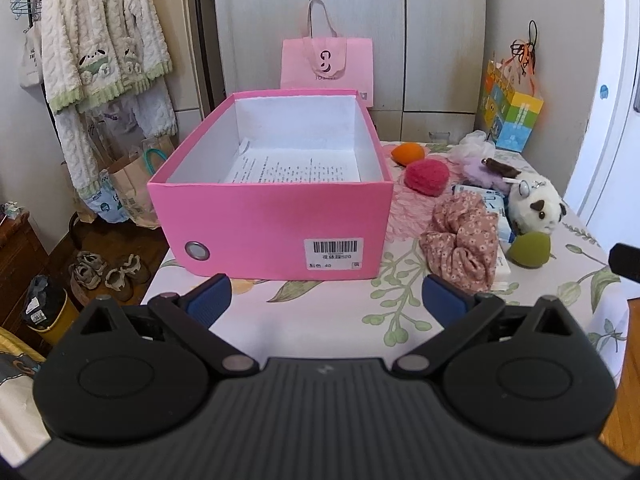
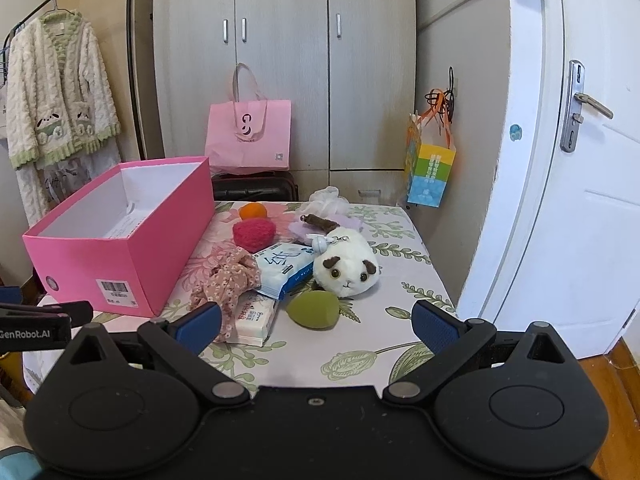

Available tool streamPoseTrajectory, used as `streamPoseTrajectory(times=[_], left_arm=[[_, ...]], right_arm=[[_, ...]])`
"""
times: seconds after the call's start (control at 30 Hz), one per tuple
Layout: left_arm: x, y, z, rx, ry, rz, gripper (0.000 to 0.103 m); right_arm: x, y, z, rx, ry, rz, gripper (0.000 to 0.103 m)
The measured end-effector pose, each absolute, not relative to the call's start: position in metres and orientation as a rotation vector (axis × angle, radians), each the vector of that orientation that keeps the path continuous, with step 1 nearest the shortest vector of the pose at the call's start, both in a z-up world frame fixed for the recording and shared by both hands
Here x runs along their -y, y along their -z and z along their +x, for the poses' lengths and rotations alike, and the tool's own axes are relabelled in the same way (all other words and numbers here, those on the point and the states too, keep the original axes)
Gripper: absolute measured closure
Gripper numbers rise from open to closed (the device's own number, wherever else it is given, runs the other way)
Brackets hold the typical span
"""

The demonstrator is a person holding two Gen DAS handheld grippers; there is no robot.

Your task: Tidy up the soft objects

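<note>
An open pink box (image 1: 268, 224) (image 2: 120, 264) with printed paper inside stands on the floral table. Right of it lies a heap of soft things: a floral scrunchie (image 1: 464, 240) (image 2: 230, 276), a green sponge (image 1: 528, 250) (image 2: 314, 309), a white plush animal (image 1: 536, 204) (image 2: 348, 266), a red felt heart (image 1: 426, 176) (image 2: 254, 233), an orange sponge (image 1: 407, 153) (image 2: 253, 211), tissue packs (image 2: 284, 266) and a lilac fluffy piece (image 2: 304, 226). My left gripper (image 1: 326, 300) is open just before the box's front wall. My right gripper (image 2: 316, 322) is open, and the green sponge lies just beyond its fingertips.
A pink paper bag (image 1: 326, 66) and a grey wardrobe (image 2: 280, 60) stand behind the table. A colourful gift bag (image 2: 428, 172) hangs at the right by a white door (image 2: 580, 200). Clothes (image 1: 100, 40) hang at the left above shoes (image 1: 104, 274) and bags on the floor.
</note>
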State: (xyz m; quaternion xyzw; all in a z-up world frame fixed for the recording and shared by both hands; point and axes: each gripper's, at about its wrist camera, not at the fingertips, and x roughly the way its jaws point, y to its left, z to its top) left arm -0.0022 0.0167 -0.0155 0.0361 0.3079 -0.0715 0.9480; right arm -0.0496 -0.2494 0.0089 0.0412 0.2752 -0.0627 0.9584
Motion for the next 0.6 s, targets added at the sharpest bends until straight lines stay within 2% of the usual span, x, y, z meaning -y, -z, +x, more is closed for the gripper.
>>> streamPoseTrajectory(times=[0.6], left_arm=[[-0.016,0.004,-0.013,-0.572,0.174,0.083,0.000]], right_arm=[[0.251,-0.013,-0.056,-0.541,0.100,0.080,0.000]])
